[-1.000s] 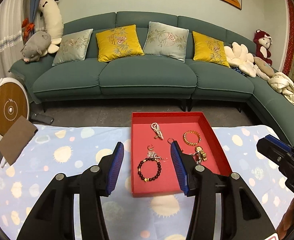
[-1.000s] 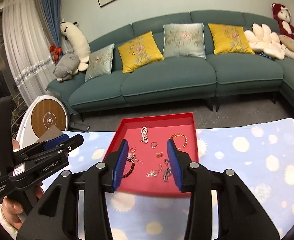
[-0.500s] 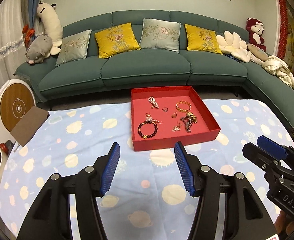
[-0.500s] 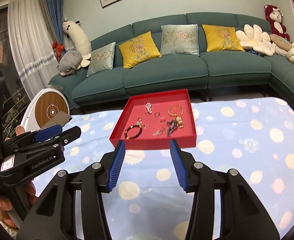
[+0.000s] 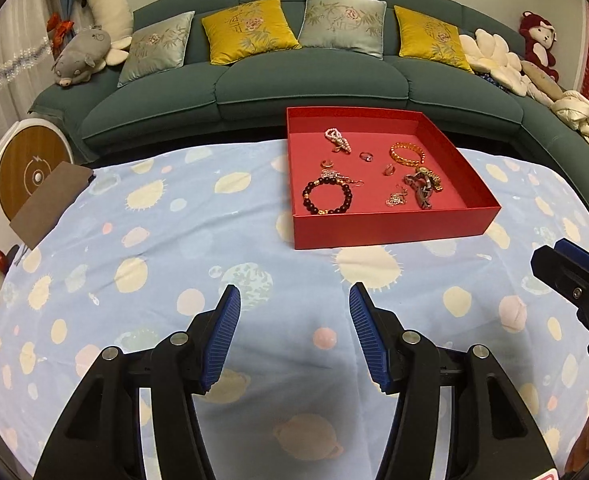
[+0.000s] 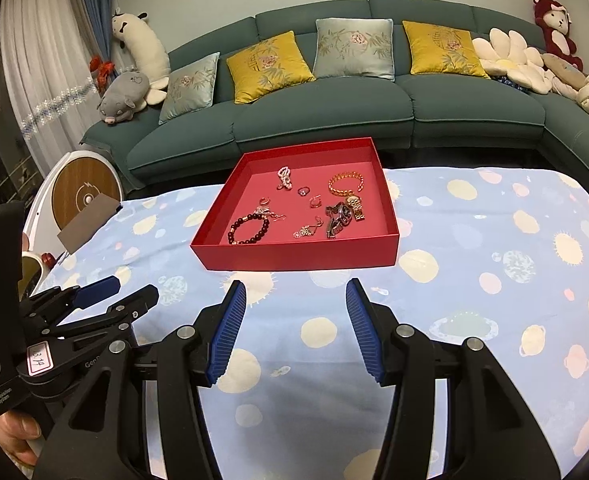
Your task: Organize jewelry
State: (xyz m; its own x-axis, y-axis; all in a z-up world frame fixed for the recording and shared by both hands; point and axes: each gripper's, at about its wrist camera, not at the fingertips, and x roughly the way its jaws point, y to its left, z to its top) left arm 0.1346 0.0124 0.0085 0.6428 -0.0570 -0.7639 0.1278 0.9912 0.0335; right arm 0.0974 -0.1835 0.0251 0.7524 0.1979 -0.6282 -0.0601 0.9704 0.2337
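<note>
Where writing can be read at all, it sits on the left gripper (image 6: 110, 294) as the right wrist view catches it: a small tag reading "13 14", the letters "Gen" on the body, and "Data Acquisition System" along the handle, gripped by a hand (image 6: 12, 436) at the lower left edge. Both tools hover low over the planet-print tablecloth (image 5: 166, 240), pointed toward the red tray (image 5: 390, 228), which lies well ahead of them near the table's far edge by the teal sofa (image 6: 334, 116). The left gripper's own view shows its blue pads (image 5: 220, 336) spread wide with nothing between them; the right gripper (image 6: 296, 328) likewise stands wide and empty. Inside the tray lie a dark bead bracelet (image 5: 327, 199), an amber bead bracelet (image 5: 406, 153), a pearl strand (image 5: 337, 140), a watch (image 6: 344, 214), rings and earrings. Only the left view shows the right gripper's tip (image 5: 574, 268) from the side.
</note>
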